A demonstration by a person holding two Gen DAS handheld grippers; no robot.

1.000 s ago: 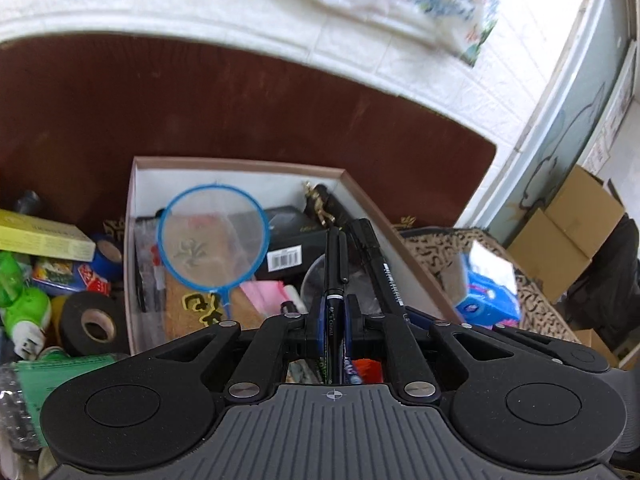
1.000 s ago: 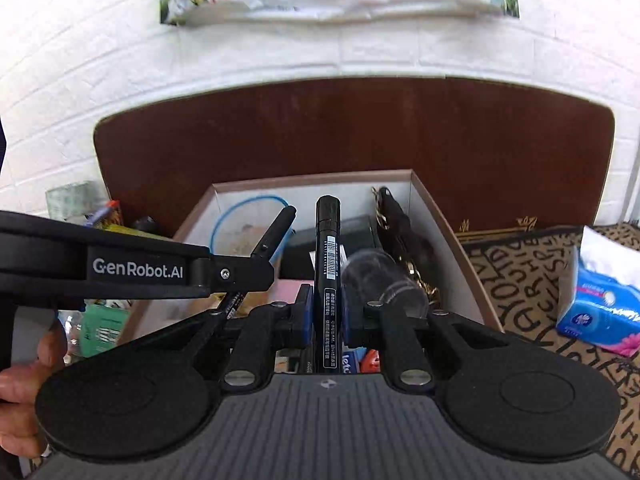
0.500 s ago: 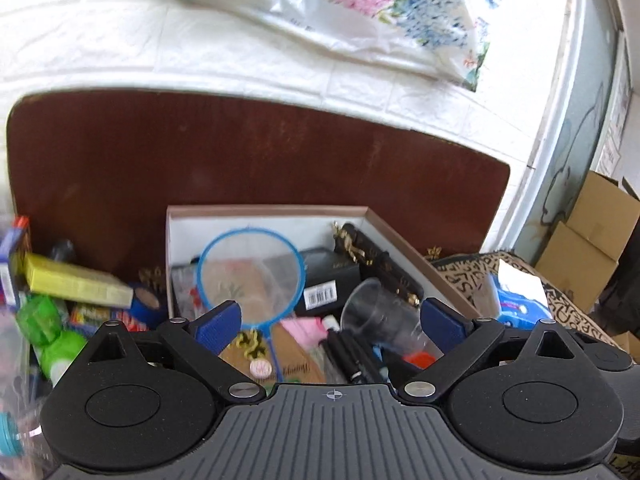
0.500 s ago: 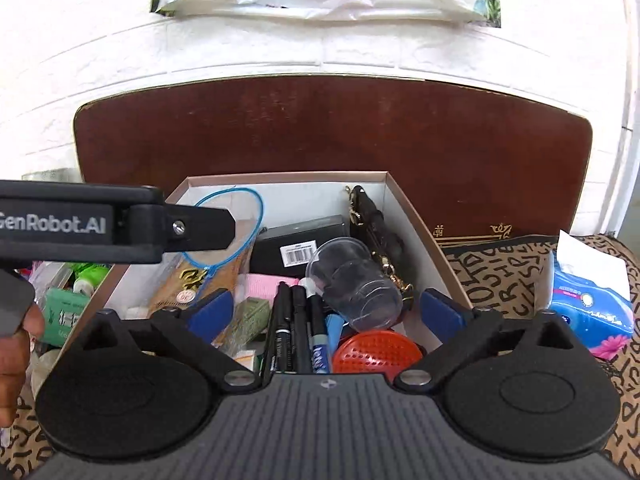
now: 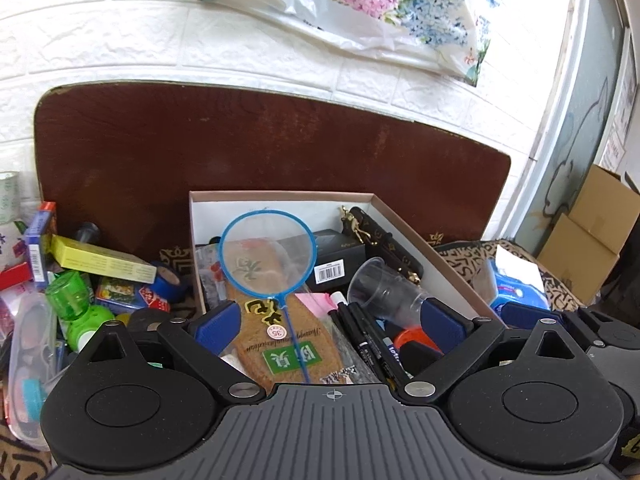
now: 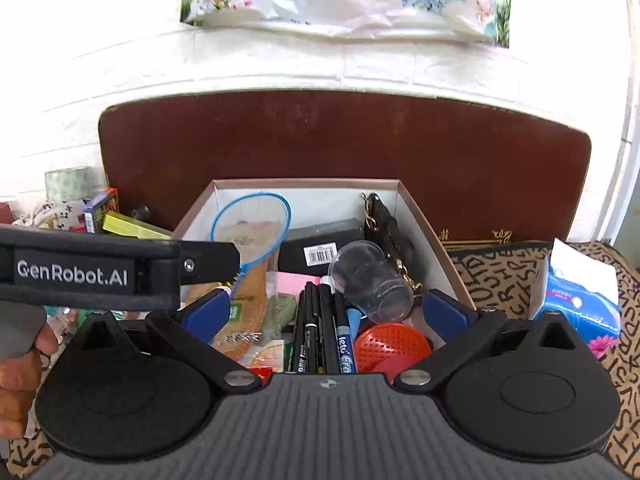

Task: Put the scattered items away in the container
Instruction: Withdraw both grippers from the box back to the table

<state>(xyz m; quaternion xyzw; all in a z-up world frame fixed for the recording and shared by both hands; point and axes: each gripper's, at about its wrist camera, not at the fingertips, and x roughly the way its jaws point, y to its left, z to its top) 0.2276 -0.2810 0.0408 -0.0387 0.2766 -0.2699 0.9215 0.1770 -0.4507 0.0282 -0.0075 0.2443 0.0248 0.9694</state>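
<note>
Both my grippers are wide open w/ nothing between the pads. Left gripper [image 5: 332, 324] and right gripper [image 6: 326, 314] both hover at the near end of the box [image 5: 404, 222], pointing down into it.

The box sits on a patterned cloth [image 6: 496, 276] in front of a dark brown board [image 5: 240, 144]. Inside: blue-rimmed net [image 5: 267, 254] lying over a tan insole [image 5: 280, 344], black markers [image 6: 314, 328] side by side w/ a blue-capped one just right of them, clear plastic cup [image 6: 370, 280] on its side, red perforated disc [image 6: 390, 346] at the near right corner, black barcode box [image 6: 320, 246] toward the back, dark chain purse [image 6: 380, 220] along the right wall.

Still outside, left of the box: yellow carton [image 5: 102, 260], green bottle [image 5: 74, 304], blue tape roll [image 5: 168, 278], other small packets. Right of the box, a blue tissue pack [image 6: 580, 304] on the cloth.

My left hand [image 6: 20, 372] shows at the right cam's left edge.
</note>
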